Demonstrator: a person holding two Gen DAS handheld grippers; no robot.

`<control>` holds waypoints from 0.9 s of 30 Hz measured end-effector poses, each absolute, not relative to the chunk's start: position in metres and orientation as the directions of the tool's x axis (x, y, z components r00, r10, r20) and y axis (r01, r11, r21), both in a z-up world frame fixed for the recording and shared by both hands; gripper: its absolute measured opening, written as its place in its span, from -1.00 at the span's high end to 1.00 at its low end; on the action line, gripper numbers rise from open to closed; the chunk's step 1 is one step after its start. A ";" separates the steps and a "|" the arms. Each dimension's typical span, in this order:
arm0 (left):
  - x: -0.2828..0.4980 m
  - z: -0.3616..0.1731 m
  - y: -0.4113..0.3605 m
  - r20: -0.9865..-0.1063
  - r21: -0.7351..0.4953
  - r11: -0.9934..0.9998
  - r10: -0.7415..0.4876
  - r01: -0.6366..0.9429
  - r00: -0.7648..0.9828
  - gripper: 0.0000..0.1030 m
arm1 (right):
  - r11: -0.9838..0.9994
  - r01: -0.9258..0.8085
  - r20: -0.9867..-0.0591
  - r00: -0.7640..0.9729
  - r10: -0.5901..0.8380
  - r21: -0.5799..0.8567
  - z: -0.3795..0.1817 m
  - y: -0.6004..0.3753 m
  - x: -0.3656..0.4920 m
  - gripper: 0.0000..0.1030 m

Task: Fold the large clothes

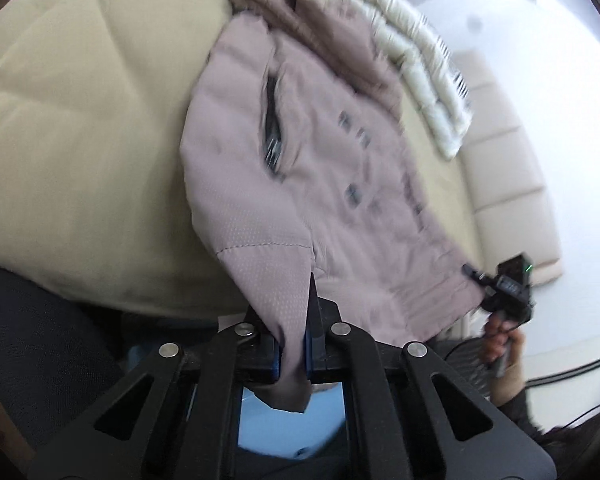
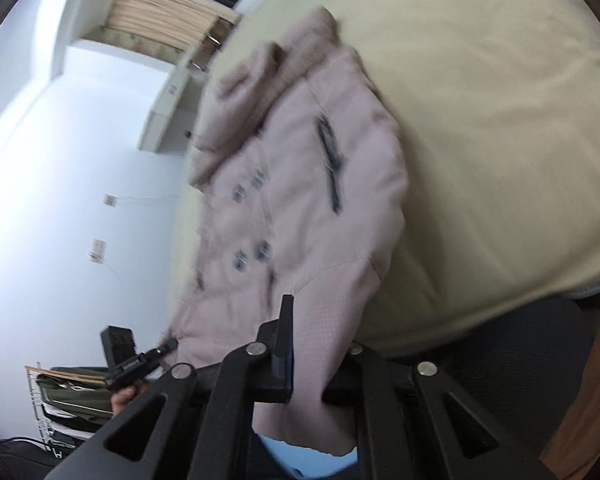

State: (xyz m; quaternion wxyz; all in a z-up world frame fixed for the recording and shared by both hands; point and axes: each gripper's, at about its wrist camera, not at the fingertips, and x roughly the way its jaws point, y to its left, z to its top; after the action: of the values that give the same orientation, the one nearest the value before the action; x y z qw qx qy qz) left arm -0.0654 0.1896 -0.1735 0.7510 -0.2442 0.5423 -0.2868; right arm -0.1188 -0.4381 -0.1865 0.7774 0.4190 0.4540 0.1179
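Observation:
A pale mauve padded jacket (image 1: 320, 168) with dark buttons and a zip pocket lies on a beige bed (image 1: 80, 120), its near hem lifted off the bed. My left gripper (image 1: 296, 320) is shut on one hem corner, with cloth bunched between the blue pads. In the right wrist view the same jacket (image 2: 300, 184) runs away from my right gripper (image 2: 320, 340), which is shut on the other hem corner; one finger is hidden under the cloth. Each view shows the other gripper at the hem's far end, the right gripper (image 1: 480, 276) and the left gripper (image 2: 168, 346), each held by a hand.
A white quilted garment (image 1: 416, 68) lies beyond the jacket on the bed (image 2: 500, 120). A pale cushioned bench (image 1: 508, 184) stands beside the bed. A wire rack of folded clothes (image 2: 64, 400) and wooden furniture (image 2: 164, 12) stand by the white wall.

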 end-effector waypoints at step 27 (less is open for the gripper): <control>0.331 -0.033 0.160 -0.454 -0.688 0.698 -0.628 0.199 0.633 0.89 | 0.865 0.143 -0.526 0.836 0.155 0.482 -0.061 -0.487 0.232 0.83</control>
State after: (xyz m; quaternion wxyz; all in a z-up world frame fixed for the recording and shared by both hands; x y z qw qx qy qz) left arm 0.3314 0.1602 -0.0332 0.8510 -0.3037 0.3532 -0.2427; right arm 0.2321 -0.4867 -0.0606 0.9221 0.2602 0.2863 0.0034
